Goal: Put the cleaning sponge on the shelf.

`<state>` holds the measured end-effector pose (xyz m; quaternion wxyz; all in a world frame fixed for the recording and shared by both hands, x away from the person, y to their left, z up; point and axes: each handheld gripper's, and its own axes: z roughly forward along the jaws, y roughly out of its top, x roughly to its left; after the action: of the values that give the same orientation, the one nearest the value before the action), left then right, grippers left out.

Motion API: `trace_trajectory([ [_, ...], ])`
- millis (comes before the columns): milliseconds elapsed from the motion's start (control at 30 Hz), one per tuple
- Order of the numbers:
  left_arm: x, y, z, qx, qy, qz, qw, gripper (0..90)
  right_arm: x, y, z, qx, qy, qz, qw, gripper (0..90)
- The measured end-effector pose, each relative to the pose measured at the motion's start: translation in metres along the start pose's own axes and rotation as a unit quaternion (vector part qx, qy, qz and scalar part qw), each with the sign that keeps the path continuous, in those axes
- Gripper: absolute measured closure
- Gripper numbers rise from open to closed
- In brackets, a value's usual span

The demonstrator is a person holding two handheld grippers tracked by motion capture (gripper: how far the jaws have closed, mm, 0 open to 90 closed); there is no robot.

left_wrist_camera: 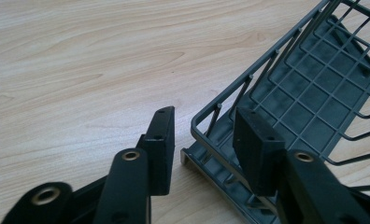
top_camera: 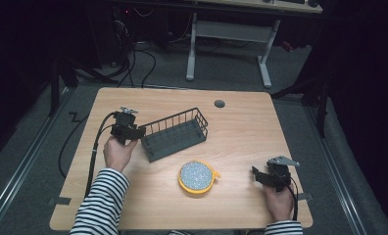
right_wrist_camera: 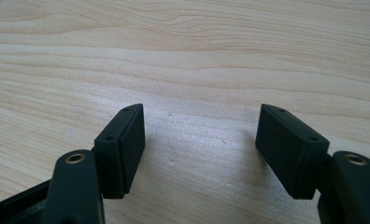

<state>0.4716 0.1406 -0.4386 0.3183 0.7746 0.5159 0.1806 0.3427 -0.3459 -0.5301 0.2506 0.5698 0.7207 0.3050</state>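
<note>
Nearest, the right gripper [top_camera: 261,175] sits low at the table's [top_camera: 241,132] near right corner, its jaws spread wide over bare wood with nothing between them, which reads as idle or waiting. Just left of it and a little farther in lies a yellow dish [top_camera: 197,176] holding a speckled grey disc, standing alone, well apart from both grippers. Farther on, the left gripper [top_camera: 139,132] is at the near-left corner of the wire basket [top_camera: 175,133], the likely thing being worked; the basket lies slantwise at mid-table, its open top up. In the left gripper view the jaws stand part-open astride the corner rim of the basket [left_wrist_camera: 286,88], one pad outside and one inside, not yet pinching it, so I judge a grip on the rim is being set up. The dish sits near the basket's front side and could obstruct a pull toward the person. Beyond the table stand a desk frame and cables on the floor.
</note>
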Motion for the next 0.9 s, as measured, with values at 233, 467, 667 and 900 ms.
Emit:
trace_trajectory([
  [233,-0.005,-0.001,0.002,0.001,-0.001,0.009,1.0000,65.9,0.000,0.000,0.000,0.000,0.000,0.000,1.0000,33.1],
  [467,-0.007,-0.002,0.000,0.003,0.000,0.015,0.9999,66.3,0.000,0.000,0.000,0.000,0.001,0.000,1.0000,33.1],
  [667,-0.011,-0.007,-0.002,-0.006,-0.006,0.009,0.9999,66.2,0.000,0.000,0.000,0.001,0.001,-0.001,1.0000,33.1],
  [900,-0.018,-0.013,-0.006,-0.011,-0.007,0.017,0.9998,66.1,0.000,0.000,0.000,0.001,0.000,-0.003,1.0000,33.1],
])
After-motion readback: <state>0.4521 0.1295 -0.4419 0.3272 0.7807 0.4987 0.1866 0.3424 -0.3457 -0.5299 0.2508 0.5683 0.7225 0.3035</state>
